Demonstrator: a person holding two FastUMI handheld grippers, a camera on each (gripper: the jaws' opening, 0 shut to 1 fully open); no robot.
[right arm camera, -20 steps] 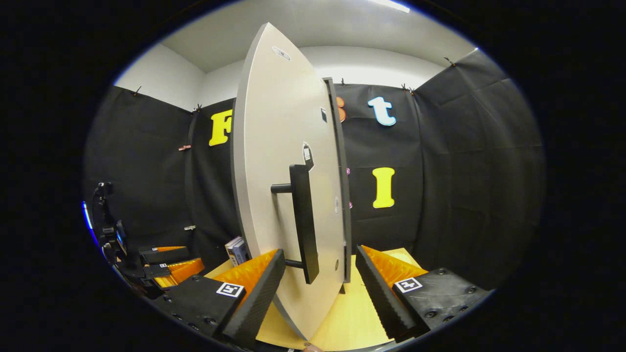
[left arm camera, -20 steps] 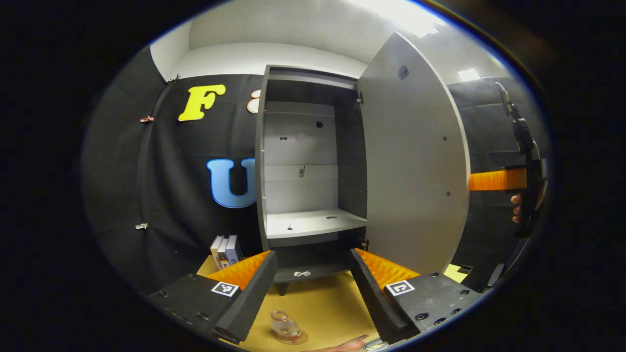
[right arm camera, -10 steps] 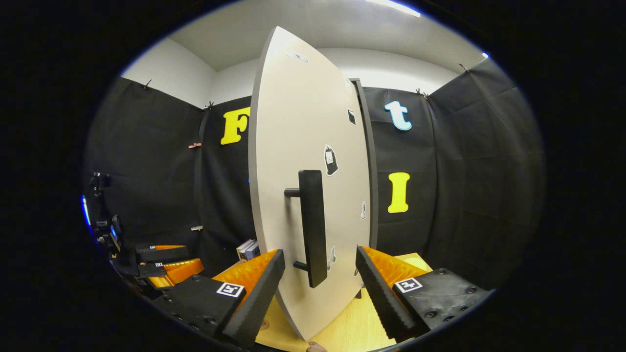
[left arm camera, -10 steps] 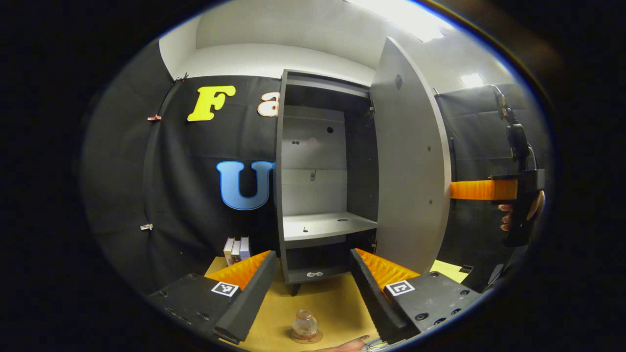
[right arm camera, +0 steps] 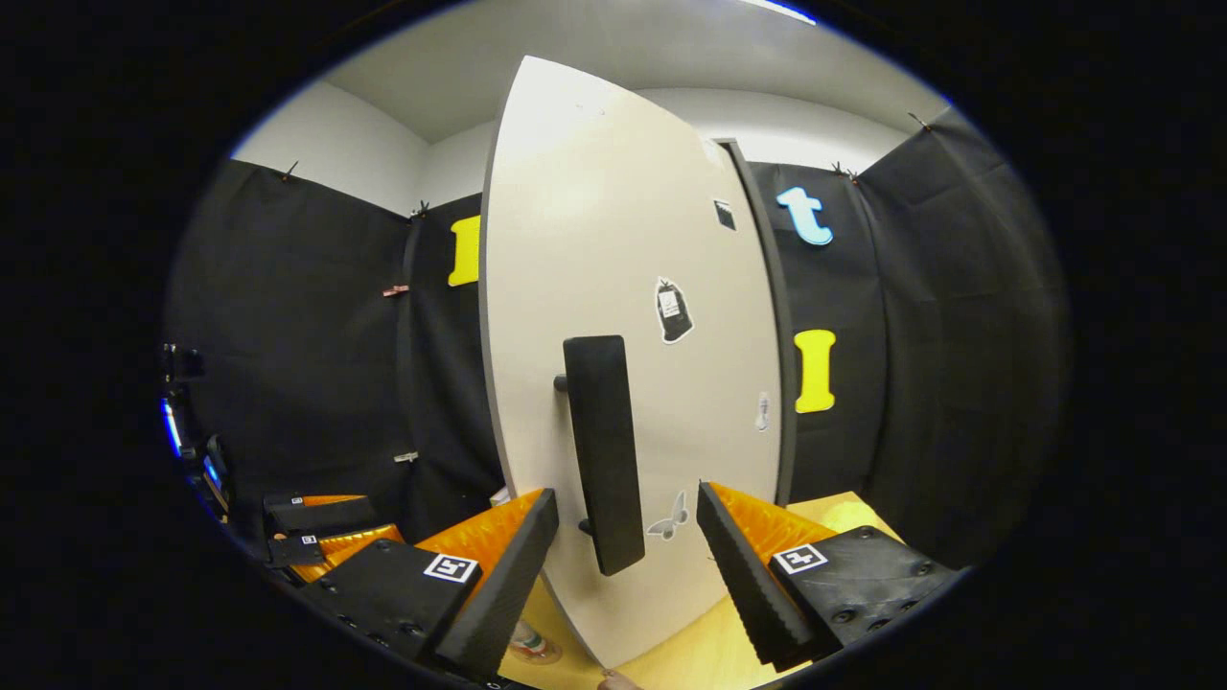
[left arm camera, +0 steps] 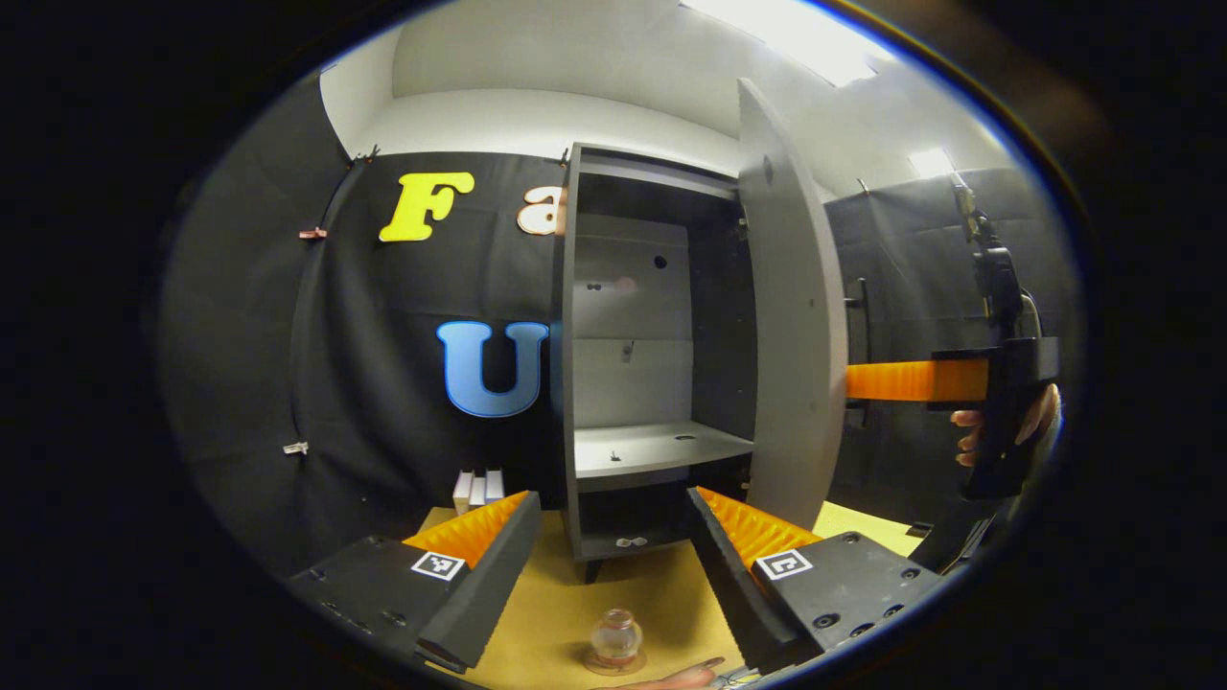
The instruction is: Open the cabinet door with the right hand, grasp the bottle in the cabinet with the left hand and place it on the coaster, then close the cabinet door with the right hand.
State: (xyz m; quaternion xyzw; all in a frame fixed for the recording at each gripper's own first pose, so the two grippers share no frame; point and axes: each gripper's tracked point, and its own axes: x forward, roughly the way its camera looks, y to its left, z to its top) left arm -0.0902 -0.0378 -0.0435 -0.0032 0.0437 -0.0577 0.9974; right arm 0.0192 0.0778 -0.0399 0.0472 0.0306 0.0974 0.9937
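Note:
The grey cabinet (left arm camera: 628, 364) stands with its door (left arm camera: 791, 316) partly open, shelves bare. A small clear bottle (left arm camera: 615, 634) sits on a round coaster (left arm camera: 613, 662) on the table, below my left gripper (left arm camera: 609, 500), which is open and holds nothing. In the right gripper view the door (right arm camera: 633, 249) faces me, and its dark vertical handle (right arm camera: 604, 450) hangs between the spread fingers of my open right gripper (right arm camera: 625, 494). The fingers do not press on it. From the left gripper view, the right gripper (left arm camera: 915, 380) reaches behind the door's edge, held by a hand (left arm camera: 970, 436).
A few books (left arm camera: 477, 487) stand on the wooden table (left arm camera: 551, 604) left of the cabinet. A small pale object (left arm camera: 630, 542) lies in the cabinet's bottom compartment. The left gripper (right arm camera: 326, 537) is low at the left in the right gripper view.
The door has swung further toward shut, with the right gripper following its handle. The left gripper has drawn back from the cabinet; the bottle stays on the coaster.

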